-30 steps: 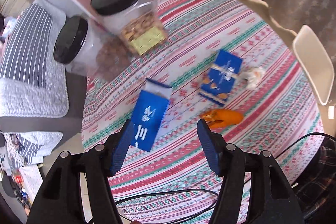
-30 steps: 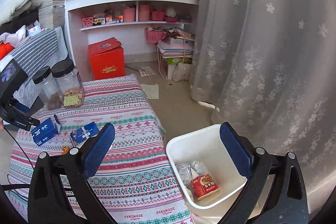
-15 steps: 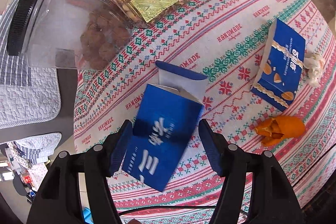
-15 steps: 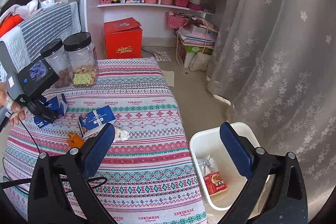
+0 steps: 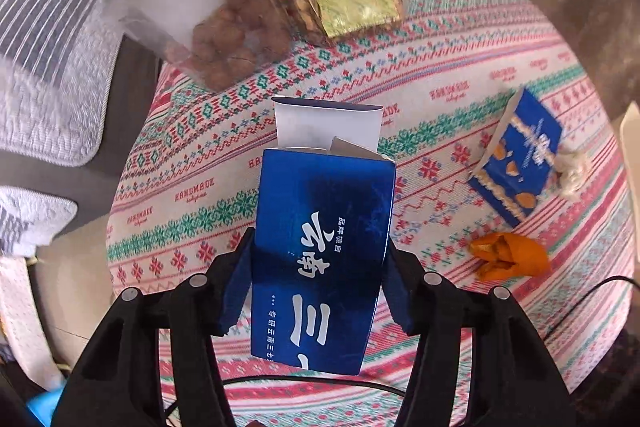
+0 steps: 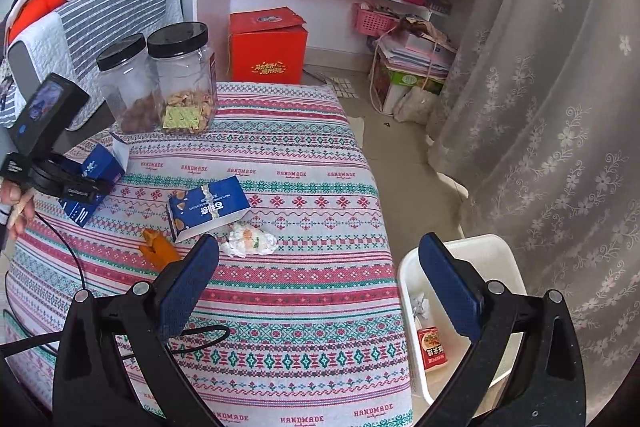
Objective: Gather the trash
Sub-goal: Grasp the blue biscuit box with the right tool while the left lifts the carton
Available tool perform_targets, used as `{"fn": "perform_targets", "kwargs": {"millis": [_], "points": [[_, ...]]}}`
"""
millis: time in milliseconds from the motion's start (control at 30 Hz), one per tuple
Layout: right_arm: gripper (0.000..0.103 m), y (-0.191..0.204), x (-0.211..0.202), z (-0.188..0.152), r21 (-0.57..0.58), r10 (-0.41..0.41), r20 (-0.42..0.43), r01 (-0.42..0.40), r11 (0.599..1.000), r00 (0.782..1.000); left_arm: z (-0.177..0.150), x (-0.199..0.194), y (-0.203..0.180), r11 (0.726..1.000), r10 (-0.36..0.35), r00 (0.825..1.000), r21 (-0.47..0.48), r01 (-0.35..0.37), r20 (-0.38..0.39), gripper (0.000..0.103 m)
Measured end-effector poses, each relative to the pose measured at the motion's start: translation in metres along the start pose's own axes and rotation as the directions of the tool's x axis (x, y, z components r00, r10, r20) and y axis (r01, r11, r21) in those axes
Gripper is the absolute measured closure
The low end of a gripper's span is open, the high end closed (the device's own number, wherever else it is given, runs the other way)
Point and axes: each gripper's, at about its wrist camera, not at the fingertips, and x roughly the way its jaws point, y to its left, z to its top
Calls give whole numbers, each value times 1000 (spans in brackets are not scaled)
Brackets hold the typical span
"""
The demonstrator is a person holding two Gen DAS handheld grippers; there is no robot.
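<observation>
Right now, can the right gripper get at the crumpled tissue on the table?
Probably yes. The right gripper is open and empty, and the tissue lies just ahead with only bare tablecloth between them. The biscuit box sits beside it, not over it.

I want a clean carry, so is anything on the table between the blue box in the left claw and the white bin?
Yes. The cookie box, crumpled tissue and orange peel lie between the blue box and the bin.

The left wrist view looked steeply down, close over the patterned tablecloth [image 5: 460,75]. The right wrist view faced across it from farther back. Both shared the jars [image 5: 224,27] and blue boxes [image 6: 206,207].
</observation>
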Motion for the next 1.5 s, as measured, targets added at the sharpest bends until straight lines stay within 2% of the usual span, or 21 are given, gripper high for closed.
{"fn": "perform_targets", "kwargs": {"millis": [67, 133, 233, 300, 333, 367, 400, 467, 500, 633, 767, 867, 1000, 1133, 1200, 1267, 1300, 1333, 1367, 1400, 1500], "points": [[7, 9, 10, 4, -60, 46, 12, -45, 997, 999, -19, -34, 8, 990, -72, 995, -118, 81, 75, 47], [9, 25, 21, 6, -194, 88, 41, -79, 978, 995, -46, -69, 10, 964, -145, 981, -203, 170, 131, 47], [9, 49, 38, 8, -388, 225, 28, -197, 900, 974, -94, -126, 1, 927, -238, 941, -233, 294, 242, 46], [9, 61, 53, 13, -471, 272, -14, -246, 847, 962, -122, -152, -1, 899, -280, 906, -244, 363, 318, 46], [10, 63, 66, 17, -463, 283, -57, -277, 842, 957, -132, -158, 3, 888, -292, 889, -246, 388, 352, 46], [12, 62, 80, 23, -415, 287, -107, -305, 857, 952, -141, -161, 8, 884, -283, 878, -249, 394, 386, 46], [13, 59, 93, 29, -338, 301, -152, -336, 879, 941, -144, -161, 14, 887, -265, 875, -254, 386, 405, 46], [13, 54, 115, 39, -180, 367, -219, -407, 896, 904, -145, -157, 23, 886, -260, 877, -260, 383, 405, 46], [13, 55, 124, 41, -140, 387, -233, -425, 894, 892, -143, -154, 27, 885, -257, 878, -267, 382, 404, 46], [13, 65, 154, 40, -105, 349, -267, -387, 916, 898, -144, -147, 40, 879, -258, 883, -285, 382, 391, 46], [13, 61, 172, 37, 39, 412, -286, -419, 907, 865, -147, -142, 45, 890, -253, 891, -272, 367, 377, 46], [13, 59, 183, 34, 145, 411, -321, -384, 912, 853, -149, -140, 48, 890, -248, 897, -280, 360, 365, 46], [13, 70, 185, 34, 240, 458, -333, -396, 886, 824, -152, -140, 53, 882, -251, 894, -292, 369, 371, 46], [13, 89, 186, 46, 333, 547, -291, -453, 827, 785, -153, -142, 54, 880, -254, 890, -293, 375, 378, 46], [13, 95, 180, 54, 351, 560, -255, -464, 813, 788, -153, -144, 57, 876, -253, 887, -299, 379, 385, 45], [13, 98, 171, 59, 341, 552, -236, -464, 818, 800, -154, -147, 61, 869, -252, 882, -307, 387, 398, 46], [13, 100, 161, 59, 305, 495, -249, -418, 856, 832, -155, -148, 63, 866, -252, 879, -311, 391, 404, 45], [13, 102, 157, 57, 284, 446, -264, -373, 883, 855, -156, -150, 66, 863, -252, 877, -314, 395, 410, 45], [13, 102, 156, 55, 279, 406, -283, -330, 902, 869, -156, -152, 67, 861, -253, 874, -316, 399, 415, 45], [13, 100, 156, 51, 296, 393, -301, -307, 904, 869, -157, -153, 68, 860, -253, 872, -316, 401, 419, 45], [13, 96, 163, 42, 390, 417, -351, -274, 879, 838, -159, -159, 71, 855, -254, 865, -318, 411, 433, 45]]}}
